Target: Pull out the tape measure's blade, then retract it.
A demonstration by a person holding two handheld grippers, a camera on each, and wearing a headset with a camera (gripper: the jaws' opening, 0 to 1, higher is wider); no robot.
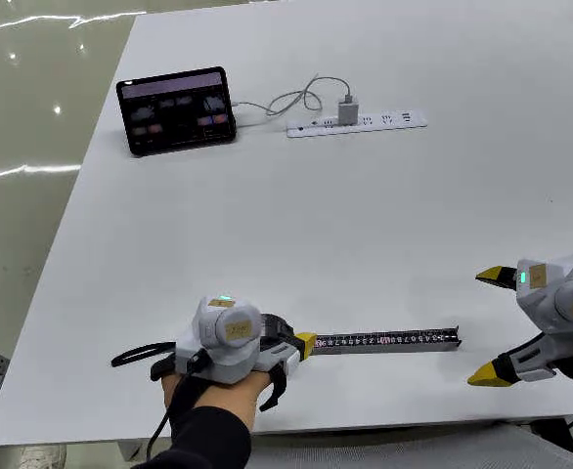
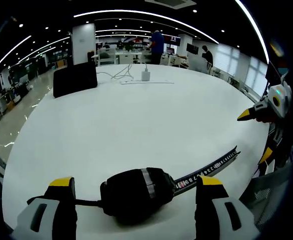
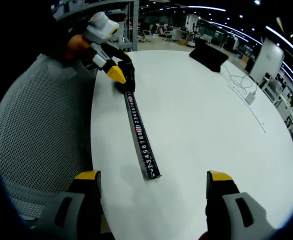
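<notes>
Tape case (image 2: 136, 200) sits on table (image 1: 365, 244) btwn my L gripper's (image 2: 135, 182) spread jaws, not gripped. Blade (image 1: 389, 340) lies out. R gripper (image 3: 152, 175) spread, off the tip. Pull looks done; retract still to do.

Tape measure (image 1: 275, 328) lies lower centre on the table (image 1: 365, 234), blade (image 1: 389, 340) running right; tablet (image 1: 177, 109) upper left, power strip (image 1: 360, 124) right of it.

One white table (image 1: 365, 225) bears one tape measure (image 2: 136, 192), one tablet (image 1: 177, 109), one power strip (image 1: 360, 124) and one charger (image 1: 348, 109), flanked by two grippers, the left gripper (image 2: 136, 181) and the right gripper (image 1: 489, 325), with one mesh chair (image 3: 41, 130) and two people (image 2: 157, 47) beyond.
</notes>
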